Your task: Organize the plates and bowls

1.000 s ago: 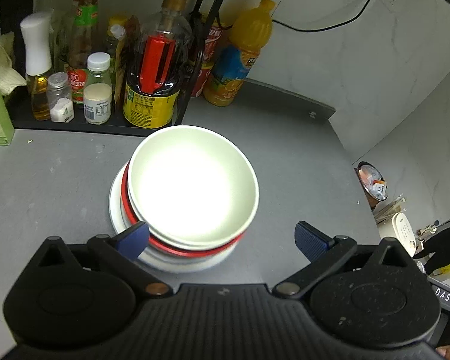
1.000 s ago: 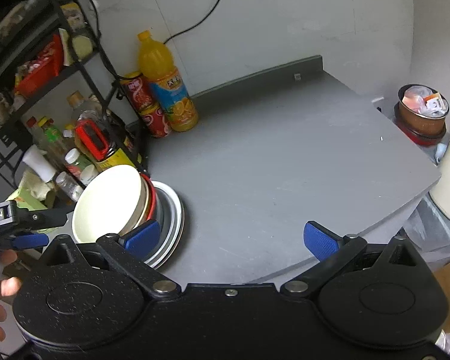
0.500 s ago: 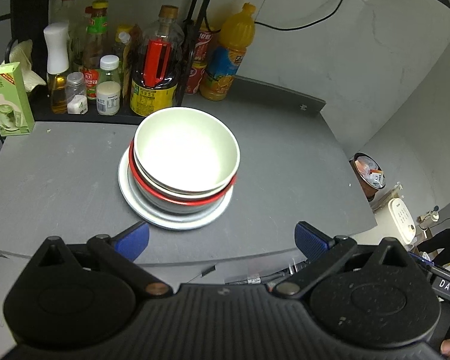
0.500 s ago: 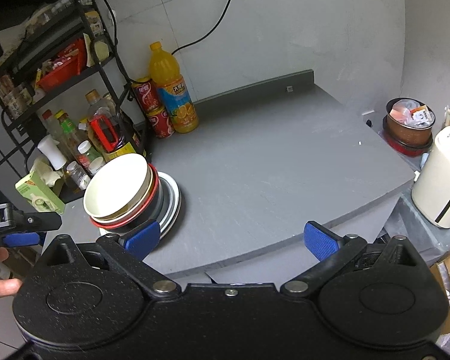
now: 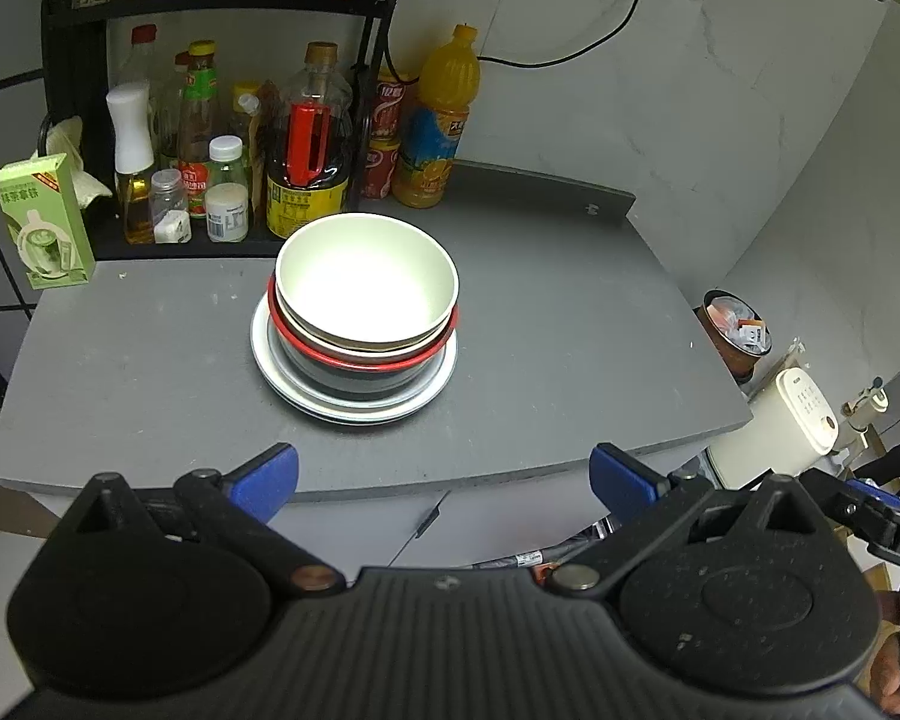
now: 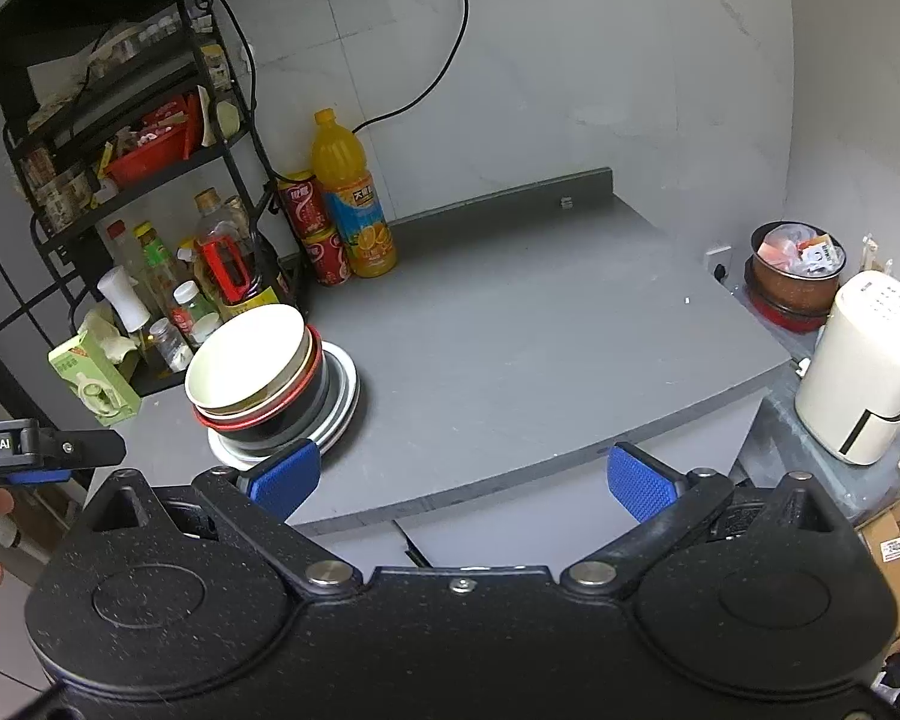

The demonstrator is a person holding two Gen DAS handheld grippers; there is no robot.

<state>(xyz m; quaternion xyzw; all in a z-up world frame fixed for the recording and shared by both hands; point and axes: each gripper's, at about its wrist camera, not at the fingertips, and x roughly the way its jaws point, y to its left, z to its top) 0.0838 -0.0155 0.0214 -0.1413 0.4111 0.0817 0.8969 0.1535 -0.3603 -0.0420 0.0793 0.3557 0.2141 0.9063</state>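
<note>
A stack of dishes stands on the grey counter (image 5: 570, 324): a cream bowl (image 5: 366, 279) on top, a red-rimmed bowl (image 5: 360, 360) under it, and white plates (image 5: 282, 378) at the bottom. The same cream bowl (image 6: 243, 360) and plates (image 6: 345, 396) show at the left of the right wrist view. My left gripper (image 5: 444, 480) is open and empty, held back over the counter's front edge, well short of the stack. My right gripper (image 6: 462, 477) is open and empty too, off the front edge, to the right of the stack.
A black rack (image 5: 72, 90) with several sauce bottles stands behind the stack, beside an orange juice bottle (image 5: 438, 126) and red cans (image 6: 312, 228). A green carton (image 5: 42, 222) sits at the counter's left. A white kettle (image 6: 864, 372) and a bin (image 6: 795, 276) are off the right edge.
Both grippers have drawn back and up from the stack, which now looks smaller and farther away. The dishes have not moved, and both grippers stayed open.
</note>
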